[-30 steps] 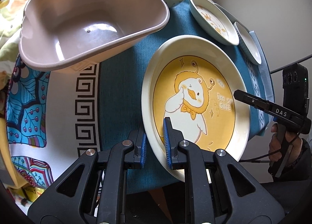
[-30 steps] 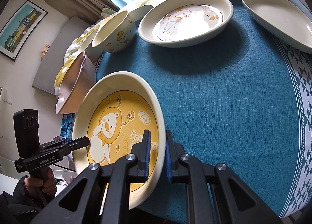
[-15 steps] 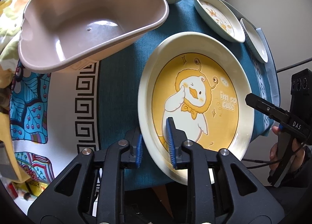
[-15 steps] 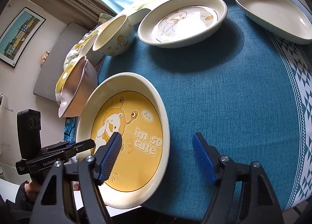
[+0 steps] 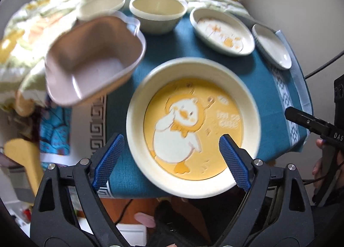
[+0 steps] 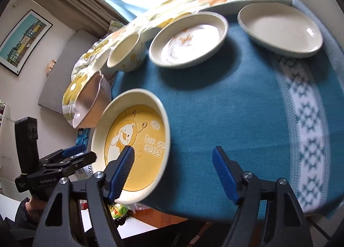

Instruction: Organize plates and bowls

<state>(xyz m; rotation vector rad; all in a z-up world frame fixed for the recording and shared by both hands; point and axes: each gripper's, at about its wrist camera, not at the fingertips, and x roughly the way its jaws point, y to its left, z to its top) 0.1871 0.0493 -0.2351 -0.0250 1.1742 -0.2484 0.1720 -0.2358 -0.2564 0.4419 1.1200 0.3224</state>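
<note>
Clearing yellow duck plate [image 5: 193, 126]: we keep left gripper [image 5: 172, 158] opening, right gripper [image 6: 173, 170] wide, both empty, lifting straight off rim.

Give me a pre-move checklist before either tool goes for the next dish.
1. Left tool free of the yellow duck-print plate: ok, jaws opening, pads off the rim.
2. Right tool empty: ok, open, nothing between the pads.
3. Yellow plate fully on the blue tablecloth: not ok, its near rim overhangs the edge.
4. Pink plastic tub level: not ok, tilted on the floral fabric.
5. Cream bowl upright: ok.
6. Plain white plate chip-free: cannot tell.
</note>
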